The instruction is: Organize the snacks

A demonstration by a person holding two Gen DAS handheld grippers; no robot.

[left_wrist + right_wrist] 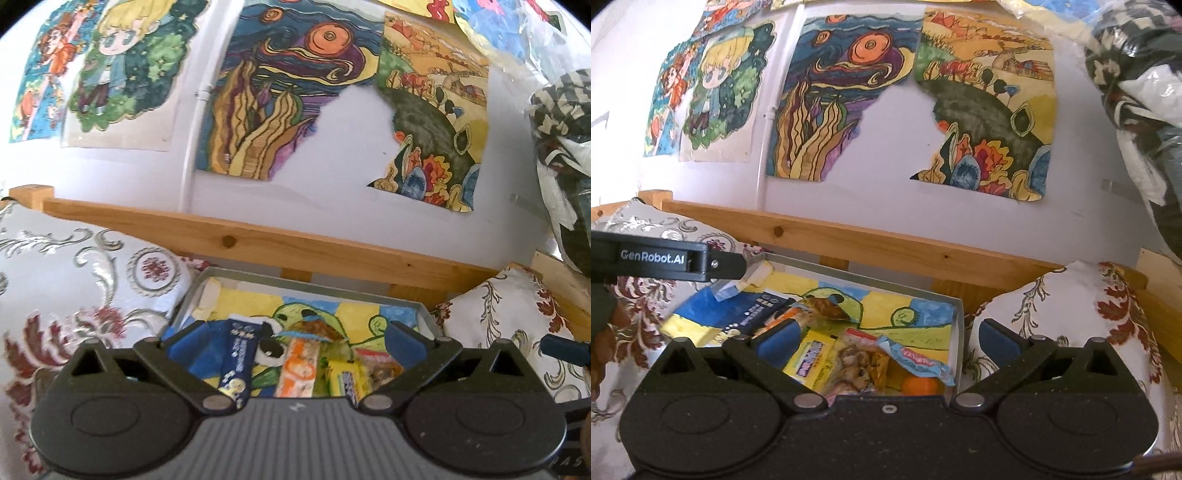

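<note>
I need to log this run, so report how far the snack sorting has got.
Done: several snacks already lie in the painted tray: a dark blue packet, a yellow box, a cookie bag and an orange ball. In hand: nothing; the left tongs and right tongs hover open over it. Left: no loose snacks show outside the tray.

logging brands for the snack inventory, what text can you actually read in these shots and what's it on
"GenRobot.AI" on the left gripper's black arm, seen in the right wrist view.
Dark blue packet: white print, too blurred to read.
Yellow packet: purple label, too blurred to read.
Light blue wrapper: red lettering, unreadable.
Orange-and-white packet: lettering too blurred to read.
</note>
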